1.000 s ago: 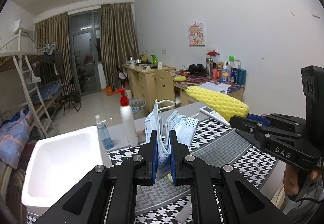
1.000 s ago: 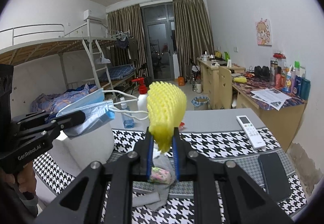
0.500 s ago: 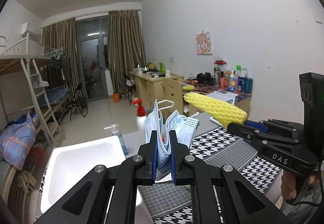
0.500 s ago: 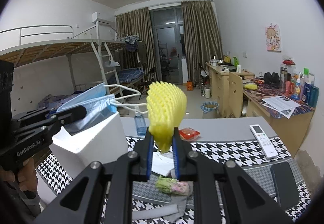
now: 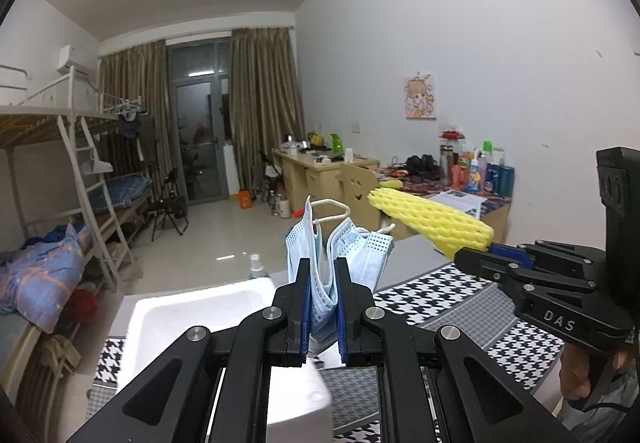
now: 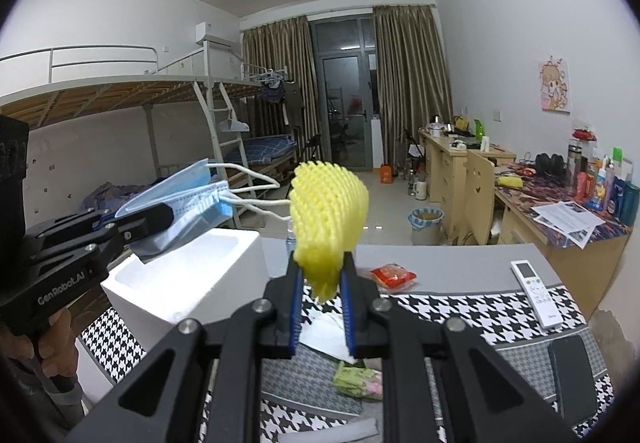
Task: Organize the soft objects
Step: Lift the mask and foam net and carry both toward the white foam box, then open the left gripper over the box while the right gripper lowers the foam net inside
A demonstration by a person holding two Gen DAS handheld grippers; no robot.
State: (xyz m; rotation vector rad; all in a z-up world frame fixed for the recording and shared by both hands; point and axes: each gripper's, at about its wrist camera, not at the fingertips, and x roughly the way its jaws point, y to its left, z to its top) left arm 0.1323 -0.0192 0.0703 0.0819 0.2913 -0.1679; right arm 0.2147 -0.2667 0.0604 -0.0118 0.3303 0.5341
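Observation:
My left gripper [image 5: 323, 271] is shut on a bunch of blue face masks [image 5: 340, 255] with white ear loops, held over the white foam box [image 5: 192, 319]. In the right wrist view the left gripper [image 6: 160, 217] holds the masks [image 6: 188, 195] above the box [image 6: 188, 283]. My right gripper [image 6: 320, 275] is shut on a yellow foam net sleeve [image 6: 326, 211], held above the table to the right of the box. The sleeve [image 5: 432, 221] and right gripper [image 5: 472, 257] also show in the left wrist view.
On the houndstooth table cloth [image 6: 460, 315] lie a white remote [image 6: 534, 291], a dark phone [image 6: 572, 379], a red packet [image 6: 394, 275], white paper [image 6: 324, 335], a green-pink soft item [image 6: 358, 383] and a grey cloth [image 6: 336, 429]. A bottle [image 5: 256, 265] stands behind the box.
Both grippers have risen and moved left with their loads. The masks now hang over the foam box; the red-capped spray bottle has left the view.

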